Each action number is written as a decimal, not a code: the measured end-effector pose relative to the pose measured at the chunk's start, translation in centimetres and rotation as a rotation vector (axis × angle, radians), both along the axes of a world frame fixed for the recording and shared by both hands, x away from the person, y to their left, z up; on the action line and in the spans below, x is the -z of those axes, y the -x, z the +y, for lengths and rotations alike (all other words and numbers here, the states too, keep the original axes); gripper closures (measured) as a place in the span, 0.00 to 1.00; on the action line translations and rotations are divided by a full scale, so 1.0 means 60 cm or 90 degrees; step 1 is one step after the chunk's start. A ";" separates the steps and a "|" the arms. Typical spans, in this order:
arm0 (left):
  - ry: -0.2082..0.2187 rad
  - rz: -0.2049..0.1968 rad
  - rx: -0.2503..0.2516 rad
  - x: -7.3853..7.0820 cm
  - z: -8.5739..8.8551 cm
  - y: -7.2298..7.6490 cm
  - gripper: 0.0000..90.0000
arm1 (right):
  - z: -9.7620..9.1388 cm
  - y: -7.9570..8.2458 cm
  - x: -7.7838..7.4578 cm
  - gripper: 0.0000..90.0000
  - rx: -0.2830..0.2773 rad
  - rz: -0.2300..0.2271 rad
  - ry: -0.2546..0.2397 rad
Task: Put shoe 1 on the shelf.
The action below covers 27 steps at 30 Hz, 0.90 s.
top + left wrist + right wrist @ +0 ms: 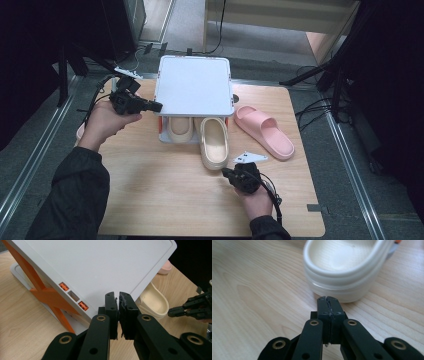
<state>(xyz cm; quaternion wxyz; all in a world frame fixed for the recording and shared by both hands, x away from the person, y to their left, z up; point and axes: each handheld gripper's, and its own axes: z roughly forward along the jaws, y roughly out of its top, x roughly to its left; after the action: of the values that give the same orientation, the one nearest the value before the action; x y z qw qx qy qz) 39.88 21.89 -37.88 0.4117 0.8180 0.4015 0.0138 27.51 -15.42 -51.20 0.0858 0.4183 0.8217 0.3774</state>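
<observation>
The cream slipper (347,267), thick-soled and smooth-walled, was seen lying flat just beyond the empty, clenched right gripper (328,299).

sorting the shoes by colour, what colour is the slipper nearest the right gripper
Cream: the slipper by the right gripper shows best in the high view.

Under the white rack's top shelf (194,85) you see just the heel end of one cream slipper (180,131); its front is hidden, as is the toe of the second cream slipper (214,142). At the table's left edge, a bit of pink (80,131) peeks from behind your left hand (104,122); what it is you cannot tell. In the right gripper view, the cream slipper is blurred and cut off by the top edge. In the left gripper view, the pink slipper (165,267) is mostly hidden behind the shelf.
</observation>
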 end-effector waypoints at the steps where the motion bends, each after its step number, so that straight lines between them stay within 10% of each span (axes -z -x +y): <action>1: 0.000 0.001 0.000 0.000 0.000 0.000 0.95 | -0.001 -0.004 0.002 1.00 0.005 0.002 -0.003; 27: 0.001 -0.004 0.004 0.001 0.000 0.000 0.94 | 0.059 -0.122 0.000 1.00 0.047 -0.001 -0.018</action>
<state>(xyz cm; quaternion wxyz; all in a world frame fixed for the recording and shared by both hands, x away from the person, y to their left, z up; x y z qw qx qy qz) 39.90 21.90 -37.92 0.4137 0.8188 0.3977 0.0150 34.83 -11.88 -51.21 0.0942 0.4490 0.8004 0.3859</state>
